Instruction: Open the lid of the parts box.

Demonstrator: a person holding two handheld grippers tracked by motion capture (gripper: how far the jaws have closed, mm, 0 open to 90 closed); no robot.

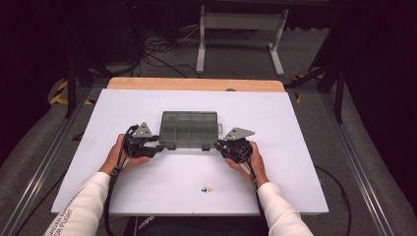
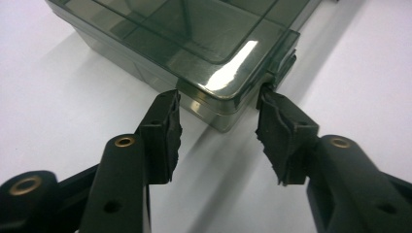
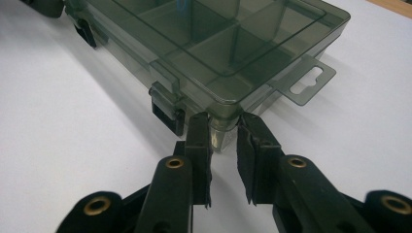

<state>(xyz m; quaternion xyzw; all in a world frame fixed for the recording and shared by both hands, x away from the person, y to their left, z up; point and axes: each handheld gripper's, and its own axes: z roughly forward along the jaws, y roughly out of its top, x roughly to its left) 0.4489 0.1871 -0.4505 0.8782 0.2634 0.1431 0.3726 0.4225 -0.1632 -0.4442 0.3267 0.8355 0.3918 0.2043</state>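
From the high view, a smoky clear plastic box [image 1: 189, 129] with inner compartments lies flat near the middle of the white desk [image 1: 275, 118], lid down. The left hand-held gripper [image 1: 158, 146] sits at the box's near left corner and the right hand-held gripper [image 1: 220, 145] at its near right corner, each held by a hand coming up from the bottom edge. Two dark latches [image 1: 170, 145] show along the box's near edge between the grippers. A few tiny coloured bits [image 1: 206, 189] lie on the desk closer to the person, well apart from the box.

In the left gripper view, the box [image 2: 194, 43] has its corner between the jaws. The left hand-held gripper [image 2: 218, 109] stands partly open; its tips flank the corner, one near the side wall and the other right by a latch, but a firm pinch is not visible.

In the right gripper view, the right hand-held gripper [image 3: 223, 124] is nearly closed on the rounded corner of the box [image 3: 218, 43], the pads touching or all but touching it. A latch [image 3: 167, 114] sits just beside its left jaw, and a hang tab [image 3: 303, 80] sticks out from the side.

The step in hand looks like bracing the box at both corners. Next would likely be working a latch loose, which calls for moving a jaw tip onto the latch while the other gripper keeps the box from sliding.
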